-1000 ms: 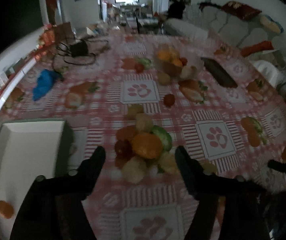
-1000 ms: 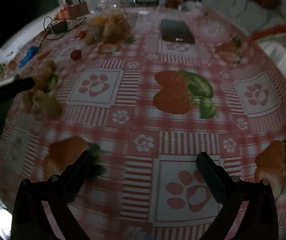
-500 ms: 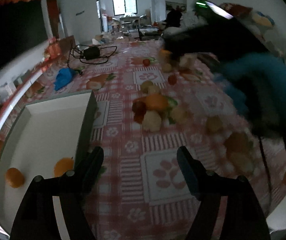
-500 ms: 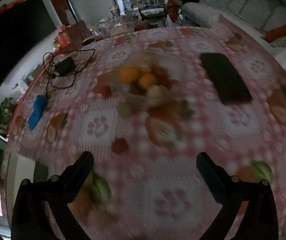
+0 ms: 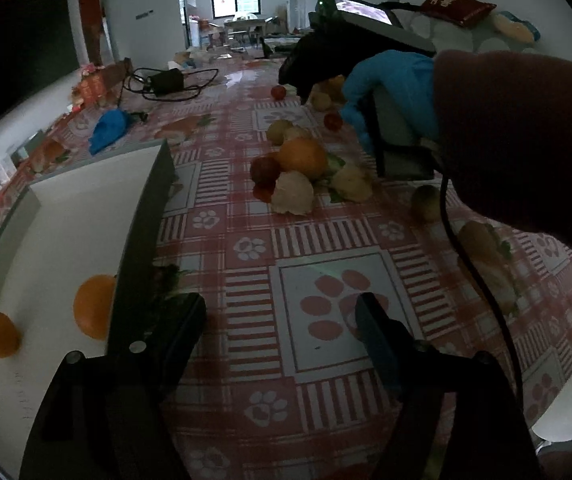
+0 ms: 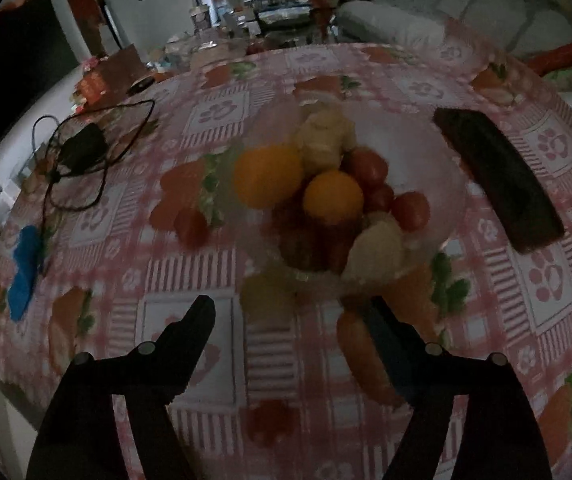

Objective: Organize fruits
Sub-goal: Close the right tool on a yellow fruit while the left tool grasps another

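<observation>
Both black two-finger tools are spread wide and hold nothing; the left gripper (image 5: 281,316) hovers over the pink checked tablecloth (image 5: 326,360), beside a smooth white rectangular tray (image 5: 45,240) holding two round oranges (image 5: 93,306). The right gripper (image 6: 290,312) hangs just before a clear bowl (image 6: 438,184) heaped with oranges, red tomatoes and pale bumpy fruit; a loose fruit pile (image 5: 306,172) lies ahead of the left gripper.

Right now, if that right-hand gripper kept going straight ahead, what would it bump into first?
Probably the yellowish fruit lying just ahead of the open right gripper, then the clear fruit bowl behind it; depth is uncertain.
</observation>
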`<state>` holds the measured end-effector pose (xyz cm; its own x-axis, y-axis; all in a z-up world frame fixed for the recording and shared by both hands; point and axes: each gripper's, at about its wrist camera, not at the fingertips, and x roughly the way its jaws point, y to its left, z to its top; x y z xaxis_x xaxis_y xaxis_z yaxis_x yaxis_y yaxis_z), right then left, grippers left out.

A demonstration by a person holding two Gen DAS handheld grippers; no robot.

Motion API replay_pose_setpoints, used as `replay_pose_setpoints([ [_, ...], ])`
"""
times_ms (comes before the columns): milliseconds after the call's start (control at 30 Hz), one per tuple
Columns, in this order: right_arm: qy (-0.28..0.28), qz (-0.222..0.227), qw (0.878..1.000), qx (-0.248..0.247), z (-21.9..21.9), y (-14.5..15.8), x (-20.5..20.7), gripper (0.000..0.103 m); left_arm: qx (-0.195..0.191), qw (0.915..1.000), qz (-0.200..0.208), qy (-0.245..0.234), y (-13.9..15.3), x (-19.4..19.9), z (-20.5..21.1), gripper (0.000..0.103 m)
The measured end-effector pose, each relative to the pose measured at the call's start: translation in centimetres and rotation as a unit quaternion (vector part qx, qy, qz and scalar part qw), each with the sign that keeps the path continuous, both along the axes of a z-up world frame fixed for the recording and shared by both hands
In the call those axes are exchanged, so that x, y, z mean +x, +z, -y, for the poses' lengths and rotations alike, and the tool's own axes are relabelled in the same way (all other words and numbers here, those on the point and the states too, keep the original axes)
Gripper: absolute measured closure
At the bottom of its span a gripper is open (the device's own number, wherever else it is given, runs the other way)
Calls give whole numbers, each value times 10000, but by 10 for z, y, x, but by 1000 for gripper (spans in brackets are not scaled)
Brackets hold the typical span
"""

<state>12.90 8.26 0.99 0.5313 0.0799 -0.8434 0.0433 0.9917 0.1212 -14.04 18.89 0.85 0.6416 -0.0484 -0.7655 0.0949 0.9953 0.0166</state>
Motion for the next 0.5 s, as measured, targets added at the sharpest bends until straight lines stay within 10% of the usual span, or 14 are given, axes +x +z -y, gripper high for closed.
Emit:
replay_pose_setpoints([
  [167, -36, 134, 9996, -233, 5, 1, -5, 72, -51, 10000, -7, 53, 0, 3, -2, 22],
  [500, 221, -101, 9936, 1101, 56, 16, -50, 73, 14, 9997, -10, 226, 11, -8, -2, 22],
])
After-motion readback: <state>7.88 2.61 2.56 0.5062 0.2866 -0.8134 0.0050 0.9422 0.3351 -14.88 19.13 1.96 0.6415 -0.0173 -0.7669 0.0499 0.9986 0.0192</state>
